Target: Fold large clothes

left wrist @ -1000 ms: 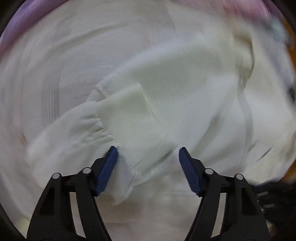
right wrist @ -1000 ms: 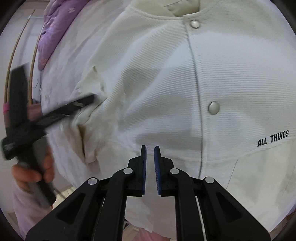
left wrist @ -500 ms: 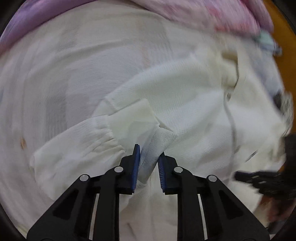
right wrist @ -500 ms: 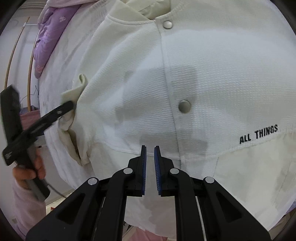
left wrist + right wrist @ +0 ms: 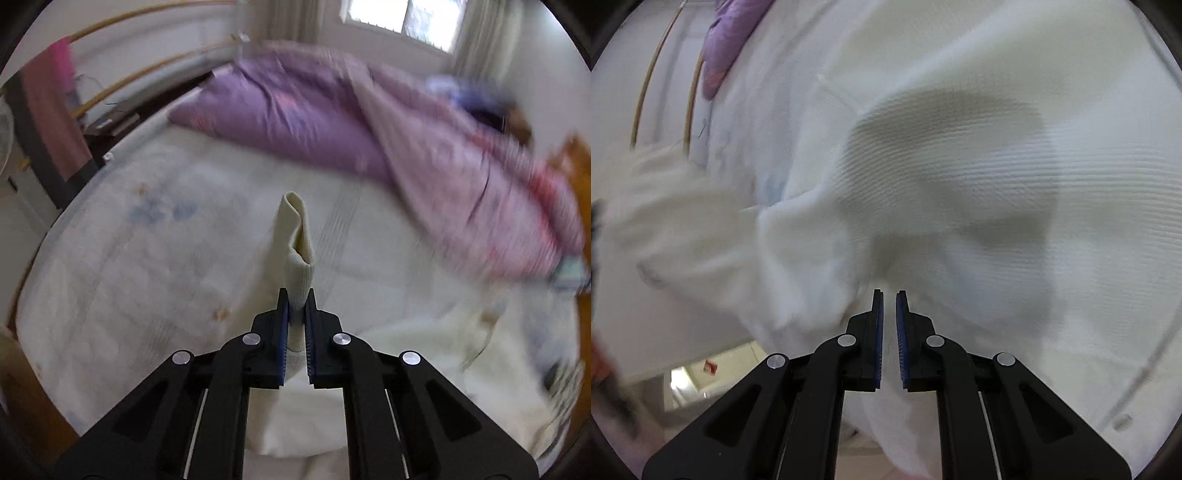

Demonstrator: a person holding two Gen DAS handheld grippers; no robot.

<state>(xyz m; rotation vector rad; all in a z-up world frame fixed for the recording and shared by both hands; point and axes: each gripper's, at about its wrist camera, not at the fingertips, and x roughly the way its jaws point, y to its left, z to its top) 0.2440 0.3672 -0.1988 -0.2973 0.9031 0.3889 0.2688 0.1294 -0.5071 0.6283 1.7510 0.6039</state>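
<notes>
While the cream jacket (image 5: 960, 177) lies spread on the bed (image 5: 129, 266), the left gripper (image 5: 296, 306), its jaws having just been closing, pinches the ribbed cuff (image 5: 297, 236) above the bed, a purple quilt (image 5: 295, 114) beyond. The right gripper (image 5: 889, 306) hovers over the jacket, nearly closed and empty.

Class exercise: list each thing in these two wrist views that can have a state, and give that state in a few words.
left gripper: jaws just closed, shut on the jacket cuff
jacket cuff: pinched, raised off the bed
cream jacket: rumpled, unfolded, lying on the bed
right gripper: shut, nothing between its pads
purple quilt: bunched along the far side
</notes>
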